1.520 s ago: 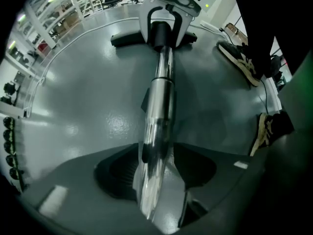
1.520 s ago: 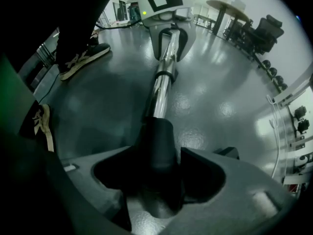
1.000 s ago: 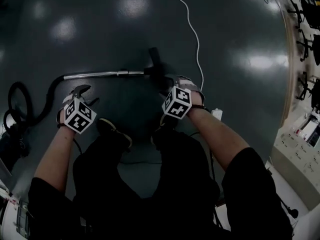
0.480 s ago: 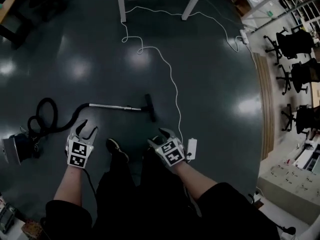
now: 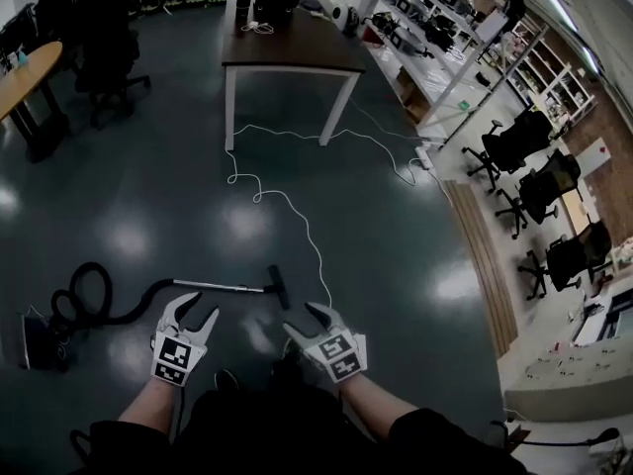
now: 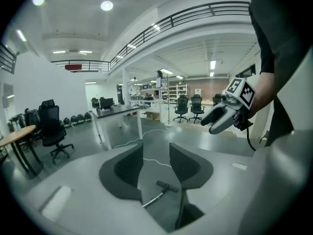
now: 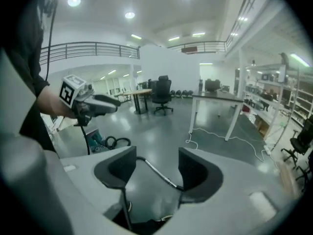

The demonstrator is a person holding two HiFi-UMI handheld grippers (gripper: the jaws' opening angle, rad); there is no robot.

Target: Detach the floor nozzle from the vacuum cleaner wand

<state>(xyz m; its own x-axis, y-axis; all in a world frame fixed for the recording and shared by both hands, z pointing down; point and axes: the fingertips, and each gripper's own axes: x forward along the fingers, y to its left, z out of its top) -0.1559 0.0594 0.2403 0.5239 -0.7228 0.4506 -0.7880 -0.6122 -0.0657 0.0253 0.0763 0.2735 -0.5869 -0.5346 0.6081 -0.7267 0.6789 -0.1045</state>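
Observation:
The vacuum wand (image 5: 223, 287) lies on the dark floor with the black floor nozzle (image 5: 280, 286) at its right end; they look joined. A black hose (image 5: 89, 300) runs left to the vacuum body (image 5: 40, 336). Both grippers hang high above the floor, touching nothing. My left gripper (image 5: 195, 310) is open, and its jaws have just been closing with nothing between them. My right gripper (image 5: 302, 320) is open and empty. In the left gripper view the nozzle (image 6: 167, 186) and wand (image 6: 152, 199) show far below, between the jaws. In the right gripper view the wand (image 7: 159, 174) shows likewise.
A white cable (image 5: 297, 216) snakes across the floor from a brown table (image 5: 292, 52) toward the nozzle. Office chairs (image 5: 534, 156) and shelves line the right side. A round table (image 5: 25, 72) and a chair stand at the far left.
The head and both grippers have risen well away from the floor. The right gripper, close to the nozzle before, is now far above it. The wand has stayed on the floor.

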